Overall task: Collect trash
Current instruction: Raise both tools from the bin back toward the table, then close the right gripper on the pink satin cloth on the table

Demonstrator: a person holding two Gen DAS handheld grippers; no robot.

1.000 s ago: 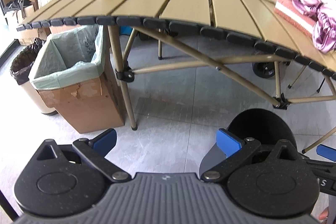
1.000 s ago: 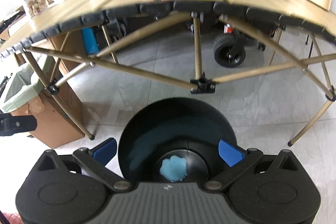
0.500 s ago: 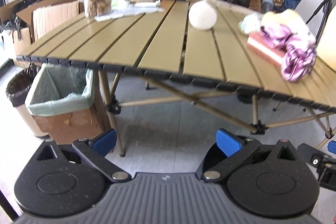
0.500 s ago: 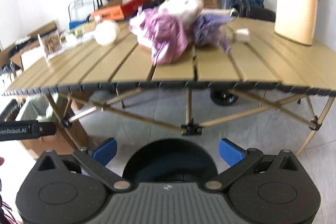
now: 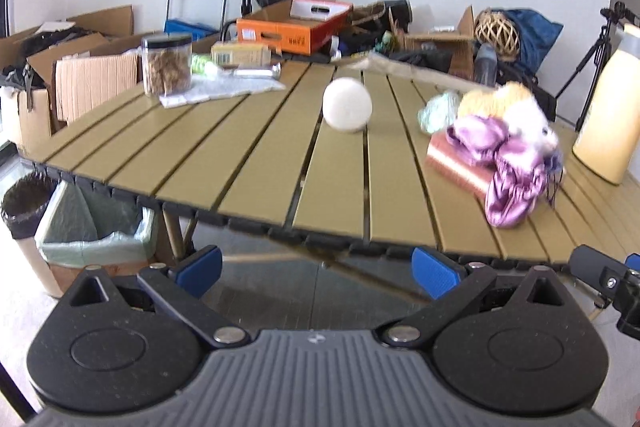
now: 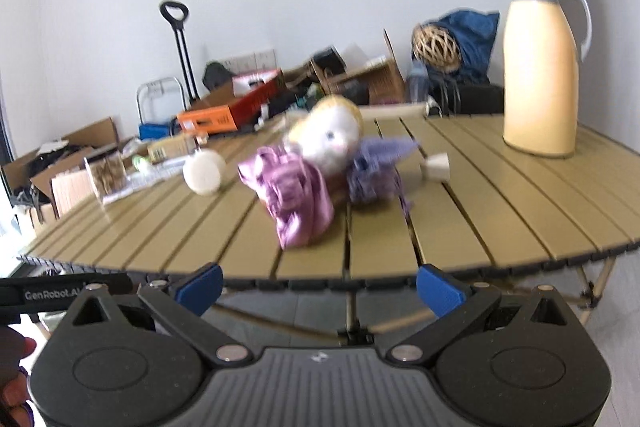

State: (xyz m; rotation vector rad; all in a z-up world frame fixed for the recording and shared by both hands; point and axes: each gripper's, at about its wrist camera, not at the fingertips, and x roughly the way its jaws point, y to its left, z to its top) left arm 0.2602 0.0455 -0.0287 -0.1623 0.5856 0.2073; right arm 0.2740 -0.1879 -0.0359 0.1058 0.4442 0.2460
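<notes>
Both grippers hang before the slatted table [image 5: 256, 163] with fingers spread and empty — left gripper [image 5: 316, 269], right gripper [image 6: 318, 285]. A white ball [image 5: 347, 108] sits mid-table — beside it a purple-dressed doll [image 6: 320, 163].

Black bar of the left gripper [image 6: 60, 292], at nine o'clock in our right wrist view: we read "GenRobot.A", after which the housing in front cuts the white lettering off.
Orange box [image 5: 294, 27], at twelve o'clock in our left wrist view: we see a dark print on its side, too blurred to read.
Yellow carton [image 5: 240, 53] by the jar: we see a label, unreadable.
</notes>
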